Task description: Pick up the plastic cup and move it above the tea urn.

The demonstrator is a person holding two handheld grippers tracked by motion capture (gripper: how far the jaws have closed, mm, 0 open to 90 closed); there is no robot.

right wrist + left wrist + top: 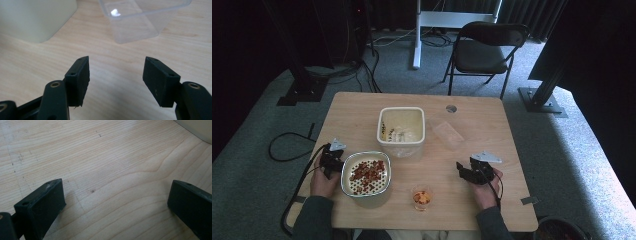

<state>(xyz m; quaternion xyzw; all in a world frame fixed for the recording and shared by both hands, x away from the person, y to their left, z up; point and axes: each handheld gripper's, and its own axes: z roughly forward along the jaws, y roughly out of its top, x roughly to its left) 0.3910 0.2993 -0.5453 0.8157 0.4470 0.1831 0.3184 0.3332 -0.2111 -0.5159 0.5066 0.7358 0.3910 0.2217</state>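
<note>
Standing on grey carpet before a folding chair, the wooden table carried a colander of red bits just beside the left gripper, a cream tub behind, and the right gripper, both with jaws spread, grasping nothing.

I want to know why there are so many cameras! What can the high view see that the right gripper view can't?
High view alone: the strainer bowl of reddish-brown bits, the small glass near the front edge, the left gripper beside that bowl, the folding chair behind the table.

Right gripper view alone: a close look at the right gripper, its jaws apart with nothing between them.

Both: the wooden table, the cream tub and the clear plastic container.
</note>
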